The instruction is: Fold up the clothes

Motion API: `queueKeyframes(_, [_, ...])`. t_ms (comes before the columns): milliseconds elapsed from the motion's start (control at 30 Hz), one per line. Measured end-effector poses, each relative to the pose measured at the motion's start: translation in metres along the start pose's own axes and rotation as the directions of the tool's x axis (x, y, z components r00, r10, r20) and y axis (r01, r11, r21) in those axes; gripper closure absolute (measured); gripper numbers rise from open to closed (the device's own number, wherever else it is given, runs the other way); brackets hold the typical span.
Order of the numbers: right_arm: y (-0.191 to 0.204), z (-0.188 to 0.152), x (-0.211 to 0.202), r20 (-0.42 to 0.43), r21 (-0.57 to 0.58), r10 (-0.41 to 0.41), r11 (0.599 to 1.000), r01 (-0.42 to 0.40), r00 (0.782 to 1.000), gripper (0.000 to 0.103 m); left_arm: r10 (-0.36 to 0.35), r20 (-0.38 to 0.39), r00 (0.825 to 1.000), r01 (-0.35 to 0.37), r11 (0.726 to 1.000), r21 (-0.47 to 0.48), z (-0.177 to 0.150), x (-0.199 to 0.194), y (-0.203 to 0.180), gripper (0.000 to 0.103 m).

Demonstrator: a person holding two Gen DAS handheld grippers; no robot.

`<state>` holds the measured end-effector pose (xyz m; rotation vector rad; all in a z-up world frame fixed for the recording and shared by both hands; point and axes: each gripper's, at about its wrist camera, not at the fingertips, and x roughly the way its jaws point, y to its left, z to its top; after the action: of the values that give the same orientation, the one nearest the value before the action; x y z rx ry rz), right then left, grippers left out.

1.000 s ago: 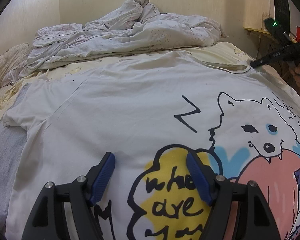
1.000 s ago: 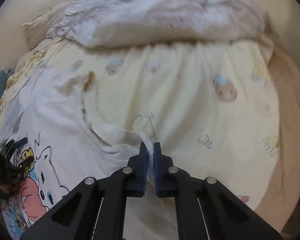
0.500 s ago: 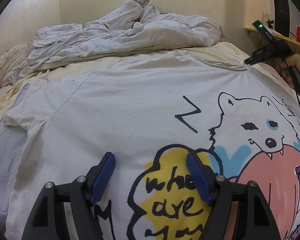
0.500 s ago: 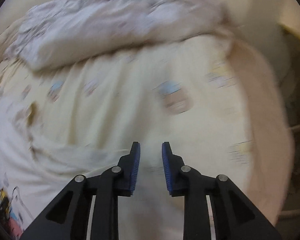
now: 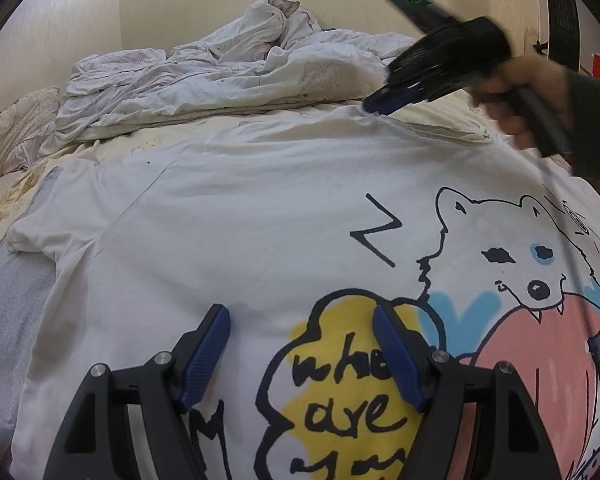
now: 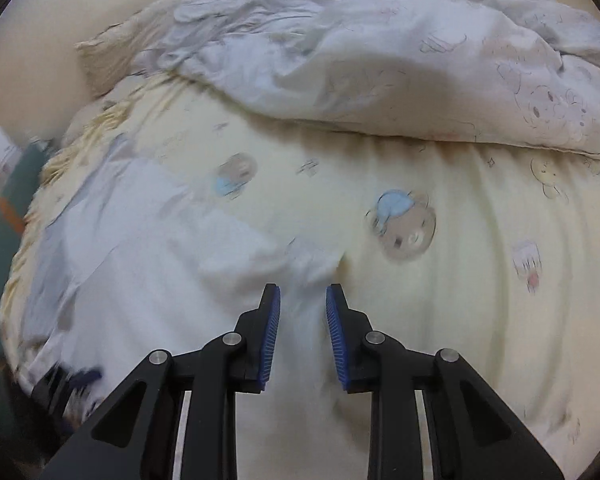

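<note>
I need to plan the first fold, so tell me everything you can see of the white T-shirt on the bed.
The white T-shirt lies spread flat, print side up, on the yellow cartoon bedsheet. It looks like soft cotton, lightly wrinkled. Its print shows a white bear's head, a black zigzag, a blue heart, a pink shape and a yellow cloud with handwritten words. One short sleeve sticks out sideways. The left gripper hovers open over the print; the right gripper, also open, sits at the shirt's far edge near the collar, gripping nothing.
</note>
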<state>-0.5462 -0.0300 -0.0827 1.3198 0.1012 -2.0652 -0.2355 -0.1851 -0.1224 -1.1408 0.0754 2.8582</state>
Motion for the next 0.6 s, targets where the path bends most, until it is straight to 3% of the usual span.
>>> queueKeyframes(133, [-0.012,0.015,0.028,-0.015,0.061,0.006,0.998,-0.005,1.0,0.075,-0.003,0.008,1.0,0.003,1.0,-0.006,0.0,-0.001,0.001,0.028])
queueKeyframes(333, [-0.022,0.017,0.045,-0.095,0.142,0.206,0.971,-0.191,0.974,0.067,-0.003,0.016,1.0,0.003,1.0,-0.012,-0.001,-0.003,0.002,0.028])
queueKeyframes(400, [-0.009,0.014,0.043,-0.112,0.05,0.134,0.99,-0.129,0.985,0.076,-0.002,0.017,1.0,0.002,1.0,-0.011,0.0,-0.003,0.001,0.028])
queueKeyframes(433, [-0.001,0.013,0.039,-0.105,-0.01,0.112,0.993,-0.113,0.988,0.094,-0.002,0.017,1.0,0.002,1.0,-0.011,0.0,-0.003,0.001,0.028])
queueKeyframes(467, [0.006,0.011,0.036,-0.106,-0.047,0.113,0.992,-0.118,0.988,0.1,-0.001,0.018,1.0,0.002,1.0,-0.012,0.0,-0.003,0.001,0.028])
queueKeyframes(600, [0.023,0.015,0.002,0.034,-0.148,0.053,0.988,-0.047,0.998,0.1,0.003,0.02,1.0,-0.003,1.0,-0.012,0.0,-0.003,0.001,0.028])
